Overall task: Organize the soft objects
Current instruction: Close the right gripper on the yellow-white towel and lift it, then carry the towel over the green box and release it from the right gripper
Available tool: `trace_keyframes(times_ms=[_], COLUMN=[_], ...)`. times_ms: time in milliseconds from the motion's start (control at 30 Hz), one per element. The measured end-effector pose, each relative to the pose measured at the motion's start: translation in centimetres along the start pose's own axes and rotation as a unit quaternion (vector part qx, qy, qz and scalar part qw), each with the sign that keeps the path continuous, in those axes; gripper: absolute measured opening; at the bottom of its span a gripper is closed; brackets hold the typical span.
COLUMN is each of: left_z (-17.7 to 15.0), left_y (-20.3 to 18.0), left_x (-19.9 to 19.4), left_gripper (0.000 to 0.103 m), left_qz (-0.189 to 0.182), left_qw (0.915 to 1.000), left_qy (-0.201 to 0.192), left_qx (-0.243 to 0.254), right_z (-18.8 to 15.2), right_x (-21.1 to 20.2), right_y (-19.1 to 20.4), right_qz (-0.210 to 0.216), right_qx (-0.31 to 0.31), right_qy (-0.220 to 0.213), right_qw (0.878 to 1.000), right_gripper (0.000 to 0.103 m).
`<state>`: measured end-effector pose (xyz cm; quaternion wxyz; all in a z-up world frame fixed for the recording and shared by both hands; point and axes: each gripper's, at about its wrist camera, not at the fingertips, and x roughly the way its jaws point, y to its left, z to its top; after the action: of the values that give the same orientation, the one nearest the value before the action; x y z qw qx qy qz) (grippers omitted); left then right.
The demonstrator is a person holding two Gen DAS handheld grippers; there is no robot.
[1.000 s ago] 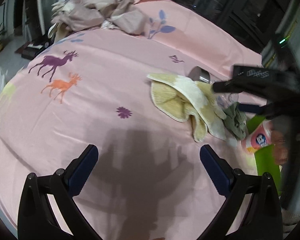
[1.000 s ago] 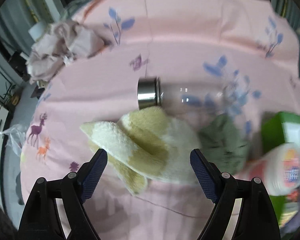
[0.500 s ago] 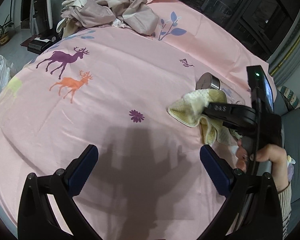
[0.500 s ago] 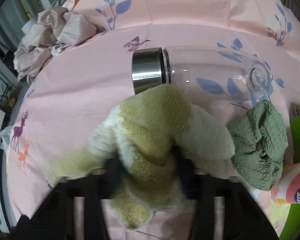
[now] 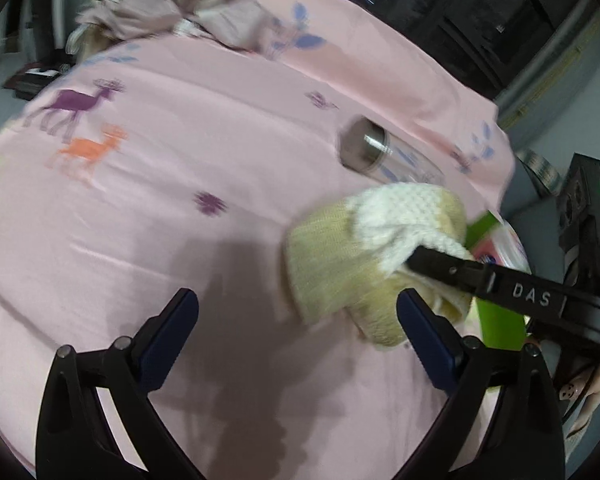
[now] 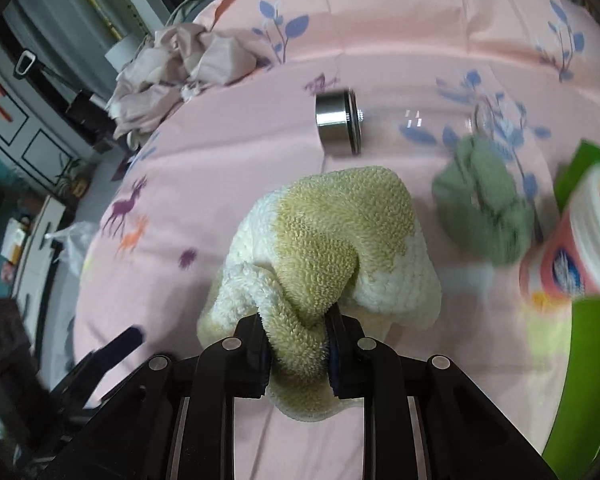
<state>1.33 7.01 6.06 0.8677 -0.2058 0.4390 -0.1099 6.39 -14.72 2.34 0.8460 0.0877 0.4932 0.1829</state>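
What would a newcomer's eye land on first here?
The yellow-and-white towel, bunched and pinched in the right gripper at centre. Behind it a clear bottle with a steel cap lies on the pink bedsheet; a green cloth sits to the right. The left gripper is open and holds nothing.

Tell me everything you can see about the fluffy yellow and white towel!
The towel is a small, thick, fluffy cloth with a bumpy looped pile, pale yellow in patches and creamy white in others. It is bunched up, not folded. The right gripper has its two fingers shut on a pinched fold of it, and the rest droops around them over the pink bedsheet. Whether its lower edge touches the sheet cannot be told. Nothing else touches it; the open left gripper is close by, apart from it.
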Motion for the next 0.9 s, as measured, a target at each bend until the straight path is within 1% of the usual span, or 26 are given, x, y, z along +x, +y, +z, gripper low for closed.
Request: trace_keyframes(times_ms=[67, 167, 233, 333, 367, 433, 500, 533, 600, 700, 800, 900], left_z=[-0.4, -1.1, -1.5, -2.2, -2.4, -2.8, -2.9, -2.9, -2.9, -2.6, -2.5, -2.1], left_y=[-0.9, -2.3, -3.2, -4.2, -4.6, -5.4, -6.0, -6.5, -7.6, -9.9, -13.3, -16.5], left_x=[0.1, 0.1, 0.5, 1.0, 1.2, 1.5, 1.6, 1.4, 0.5, -0.9, -2.5, -3.0], left_gripper=[0.097, 0.096, 0.094, 0.090, 0.088, 0.078, 0.060, 0.056, 0.043, 0.035, 0.033, 0.031], left_qz=[-0.013, -0.029, -0.047, -0.068, -0.074, -0.088, -0.099, -0.105, -0.122, -0.134, -0.143, -0.159], left_qw=[0.9997, 0.9980, 0.9960, 0.9929, 0.9917, 0.9889, 0.9867, 0.9853, 0.9816, 0.9755, 0.9666, 0.9590], left_qy=[0.009, 0.014, 0.021, 0.034, 0.038, 0.045, 0.048, 0.046, 0.038, 0.017, -0.012, -0.017], left_qx=[0.019, 0.055, 0.073, 0.092, 0.098, 0.111, 0.120, 0.126, 0.142, 0.174, 0.212, 0.234], right_z=[-0.9, -2.1, -2.5, -3.1, -3.3, -3.6, -3.8, -3.9, -4.0, -4.0, -4.0, -4.2], right_x=[-0.6, -1.7, -1.9, -2.0, -2.1, -2.2, -2.7, -3.0, -4.1, -6.7, -9.8, -12.8], right_y=[-0.4, -1.0, -1.1, -1.6, -1.6, -1.4, -1.3, -1.3, -1.4, -2.0, -3.2, -5.0], right_qz=[0.011, 0.025, 0.036, 0.068, 0.073, 0.086, 0.110, 0.115, 0.116, 0.128, 0.134, 0.129], right_qx=[0.008, 0.012, 0.015, 0.028, 0.030, 0.028, 0.027, 0.026, 0.025, 0.028, 0.035, 0.051], right_qy=[0.004, -0.005, -0.007, -0.008, -0.009, -0.008, -0.011, -0.015, -0.030, -0.061, -0.103, -0.146], right_qw=[1.000, 1.000, 0.999, 0.997, 0.997, 0.996, 0.994, 0.993, 0.992, 0.990, 0.985, 0.980], right_gripper=[0.023, 0.023, 0.023, 0.023, 0.023, 0.023, 0.023, 0.023, 0.023, 0.023, 0.023, 0.023])
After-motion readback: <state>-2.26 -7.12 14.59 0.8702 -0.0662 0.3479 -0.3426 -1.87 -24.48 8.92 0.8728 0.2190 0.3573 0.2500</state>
